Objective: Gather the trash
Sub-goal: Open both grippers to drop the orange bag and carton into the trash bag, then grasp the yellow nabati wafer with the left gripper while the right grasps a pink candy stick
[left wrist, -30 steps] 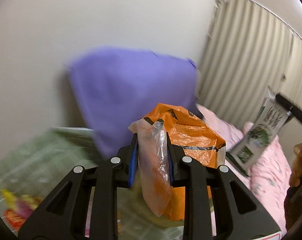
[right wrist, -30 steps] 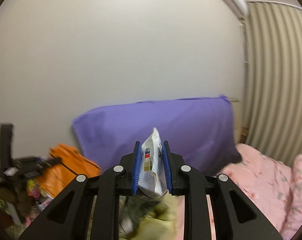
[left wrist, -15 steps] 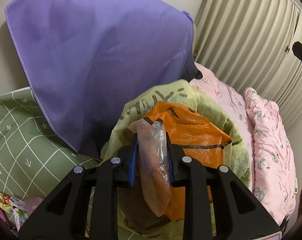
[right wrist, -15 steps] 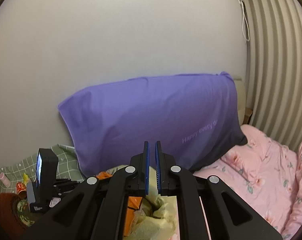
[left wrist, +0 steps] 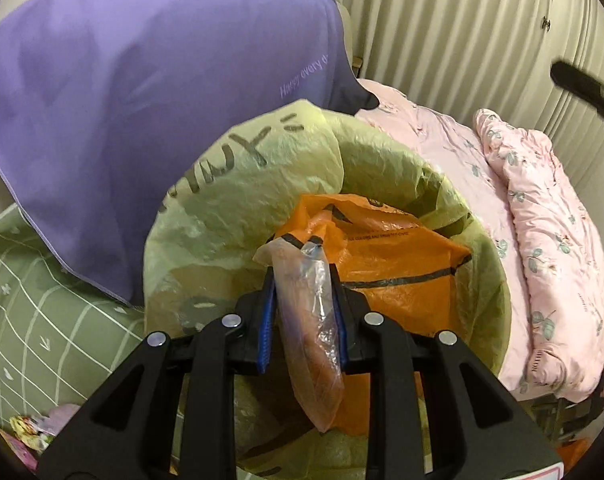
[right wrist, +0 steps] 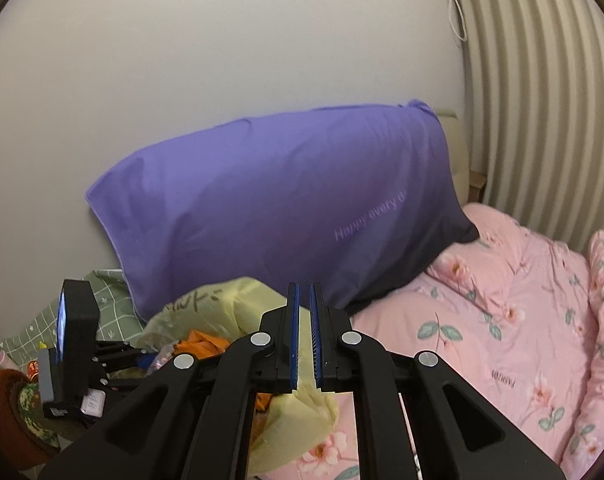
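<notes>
My left gripper is shut on a clear plastic bag joined to an orange plastic bag. It holds them over the open mouth of a bin lined with a yellow-green trash bag. The orange bag hangs inside the liner. My right gripper is nearly closed and empty, above the same yellow-green trash bag, with the orange bag showing inside. The left gripper body shows at the left of the right wrist view.
A purple pillow leans on the wall behind the bin. A pink floral quilt covers the bed on the right. A green checked cover lies left, with snack wrappers on it. Ribbed curtains hang at the back right.
The right gripper let go of the white packet and closed empty. The left gripper moved forward over the bin with the bags still held.
</notes>
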Demonstrator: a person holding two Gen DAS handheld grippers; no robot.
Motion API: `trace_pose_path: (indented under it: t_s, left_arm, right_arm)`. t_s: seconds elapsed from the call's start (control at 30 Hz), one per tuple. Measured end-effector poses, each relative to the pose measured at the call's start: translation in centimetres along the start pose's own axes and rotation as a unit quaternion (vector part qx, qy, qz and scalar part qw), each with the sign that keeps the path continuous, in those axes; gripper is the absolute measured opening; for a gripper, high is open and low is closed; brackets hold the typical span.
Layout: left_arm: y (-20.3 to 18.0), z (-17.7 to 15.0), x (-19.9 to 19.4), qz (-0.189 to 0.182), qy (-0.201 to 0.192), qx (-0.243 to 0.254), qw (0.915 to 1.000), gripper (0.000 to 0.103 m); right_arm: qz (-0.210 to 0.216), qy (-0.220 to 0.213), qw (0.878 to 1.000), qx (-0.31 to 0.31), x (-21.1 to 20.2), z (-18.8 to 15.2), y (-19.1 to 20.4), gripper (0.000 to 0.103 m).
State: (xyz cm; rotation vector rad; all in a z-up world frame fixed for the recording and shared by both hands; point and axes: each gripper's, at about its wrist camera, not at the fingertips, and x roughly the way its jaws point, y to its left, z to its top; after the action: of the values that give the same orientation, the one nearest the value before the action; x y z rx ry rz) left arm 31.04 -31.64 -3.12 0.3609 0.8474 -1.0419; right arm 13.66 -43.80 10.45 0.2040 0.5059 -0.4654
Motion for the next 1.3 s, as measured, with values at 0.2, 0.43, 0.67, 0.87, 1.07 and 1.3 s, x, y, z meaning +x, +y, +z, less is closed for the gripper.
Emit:
trace_pose_path:
  t_s: [0.2,0.43,0.67,0.87,1.07,1.3]
  left_arm:
    - [-0.1,-0.3,0.0,0.029,0.0,0.0,0.9996,0.023]
    - [1.4,-0.3,-1.6,0.059,-0.02,-0.032,0.9975,0.033]
    - [3.9,-0.9,-5.9,0.012,-0.066,-0.103,0.9924,0.054]
    - [7.8,-4.9,-13.3,0.047,-0.153,-0.165,0.9733,0.063]
    - [13.2,-12.6,-18.2,0.143,-0.156,-0.225,0.9511,0.065]
    - [17.5,-22.6,-21.8,0.226,-0.125,-0.314,0.9138,0.065]
  right_arm:
    - [-0.002,0.014,1.0,0.019,-0.3,-1.9,-1.2,0.007]
    - [0.006,0.016,1.0,0.009,-1.0,-3.1,-0.4,0.007]
    - [0.021,0.01,1.0,-0.011,-1.5,-3.3,1.7,0.007]
    - [0.067,0.013,0.997,-0.034,-1.0,-4.1,5.3,0.008]
    - [0.157,0.041,0.985,-0.054,1.5,-6.4,10.6,0.009]
    - [0.252,0.07,0.96,-0.104,3.0,-9.3,18.2,0.047]
